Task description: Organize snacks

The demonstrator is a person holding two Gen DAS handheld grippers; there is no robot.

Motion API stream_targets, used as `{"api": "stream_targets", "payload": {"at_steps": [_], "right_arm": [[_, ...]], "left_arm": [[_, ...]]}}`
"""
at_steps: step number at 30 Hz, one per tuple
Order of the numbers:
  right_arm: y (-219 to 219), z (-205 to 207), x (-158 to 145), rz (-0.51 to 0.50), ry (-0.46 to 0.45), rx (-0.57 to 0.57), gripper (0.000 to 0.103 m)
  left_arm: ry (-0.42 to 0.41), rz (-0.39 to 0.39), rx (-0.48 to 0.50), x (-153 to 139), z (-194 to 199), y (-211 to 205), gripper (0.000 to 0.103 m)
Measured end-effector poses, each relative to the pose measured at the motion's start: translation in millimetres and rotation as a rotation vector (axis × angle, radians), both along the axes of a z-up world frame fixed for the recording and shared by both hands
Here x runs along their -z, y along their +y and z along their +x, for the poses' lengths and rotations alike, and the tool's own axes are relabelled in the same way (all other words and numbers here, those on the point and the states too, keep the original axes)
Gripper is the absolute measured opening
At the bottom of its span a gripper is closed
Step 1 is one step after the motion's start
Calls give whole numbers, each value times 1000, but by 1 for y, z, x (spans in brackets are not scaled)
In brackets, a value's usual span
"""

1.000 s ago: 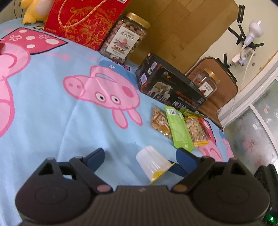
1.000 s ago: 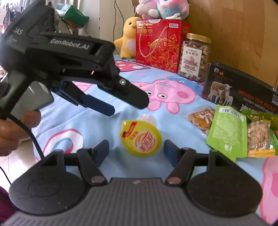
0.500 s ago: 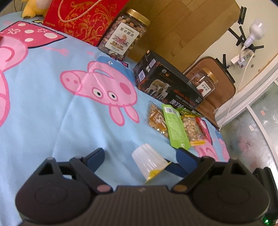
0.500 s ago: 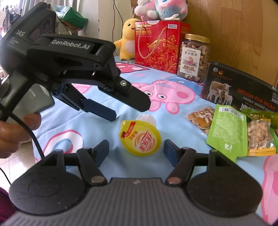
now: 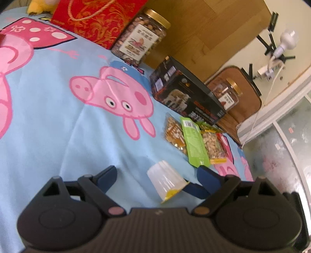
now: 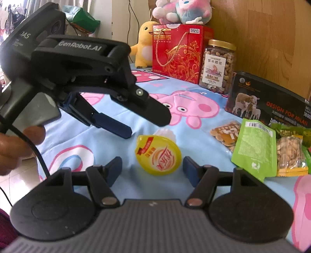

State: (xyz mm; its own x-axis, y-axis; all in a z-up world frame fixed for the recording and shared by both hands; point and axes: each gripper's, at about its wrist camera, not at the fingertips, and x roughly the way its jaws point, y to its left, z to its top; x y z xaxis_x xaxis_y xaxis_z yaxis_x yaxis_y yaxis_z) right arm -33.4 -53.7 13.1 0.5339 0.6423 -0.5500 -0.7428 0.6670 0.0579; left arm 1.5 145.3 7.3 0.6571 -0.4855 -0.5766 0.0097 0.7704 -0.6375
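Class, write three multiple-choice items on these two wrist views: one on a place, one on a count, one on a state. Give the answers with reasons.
1. Where is the jelly cup?
A. between the right gripper's fingers
B. on the red box
C. inside a jar

2. How many gold-lidded nut jars show in the left view?
A. none
B. two
C. four

3. How does the cup lie?
A. upright
C. on its side
B. crushed flat

Answers: 1 A, a finger flanks it each side, apart. 2 B, jar by the red box, jar behind the black box. 3 C, its lid faces the right camera.

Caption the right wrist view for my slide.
Open right gripper brackets a tipped jelly cup; open left gripper hovers above it.
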Motion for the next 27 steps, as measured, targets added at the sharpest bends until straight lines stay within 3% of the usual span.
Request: {"api": "stream_targets", "payload": {"at_steps": [4,10,12,13,14,16,21,27], "right_arm": [[-1,-1,0,1,-7,-3,70],[2,3,0,11,3,-7,70],[2,8,2,23,21,-3,59],[1,9,1,31,19,8,49],[0,10,1,42,30,8,48],[-3,10,-1,65,29,24,48],[-13,15,-21,101,-107,101,48],[-31,68,-53,106,-281,224,48]], "left_arm": [[18,-45,-6,2,1,6,92],[17,-34,38,3,3,-11,92],[3,-24,45,4,4,-17,86],[-1,-17,51,5,5,-19,75],[8,-22,71,5,7,-22,64],[24,-29,90,3,12,-29,63],[-64,34,142,-37,38,-49,64],[-179,41,218,-81,114,-77,67]]}}
